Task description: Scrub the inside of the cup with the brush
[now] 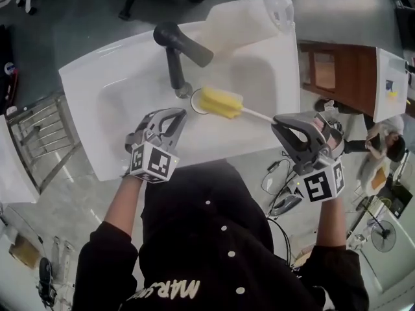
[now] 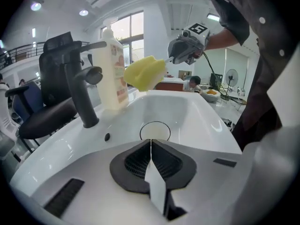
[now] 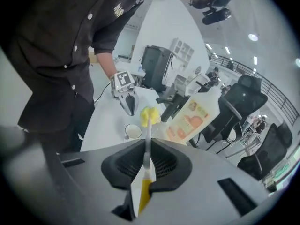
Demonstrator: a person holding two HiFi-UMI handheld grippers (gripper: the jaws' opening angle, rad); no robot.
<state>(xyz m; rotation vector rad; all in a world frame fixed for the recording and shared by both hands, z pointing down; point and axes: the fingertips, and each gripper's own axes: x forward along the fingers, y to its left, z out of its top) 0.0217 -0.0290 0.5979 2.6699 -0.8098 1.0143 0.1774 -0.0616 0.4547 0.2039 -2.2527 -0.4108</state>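
We clamp the brush (image 1: 220, 102) in our right gripper (image 1: 279, 121), head above the upright cup (image 2: 155, 131); left gripper (image 1: 176, 114) shut, empty, beside the cup

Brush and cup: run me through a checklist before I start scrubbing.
1. Brush gripped: ok, right gripper is shut on its handle.
2. Cup upright in the sink, mouth up: ok.
3. Cup steadied: not ok, left gripper is shut, empty and apart from it.
4. Brush inside the cup: not ok, its head hangs above the sink.
5. Water or soap in the cup: cannot tell.
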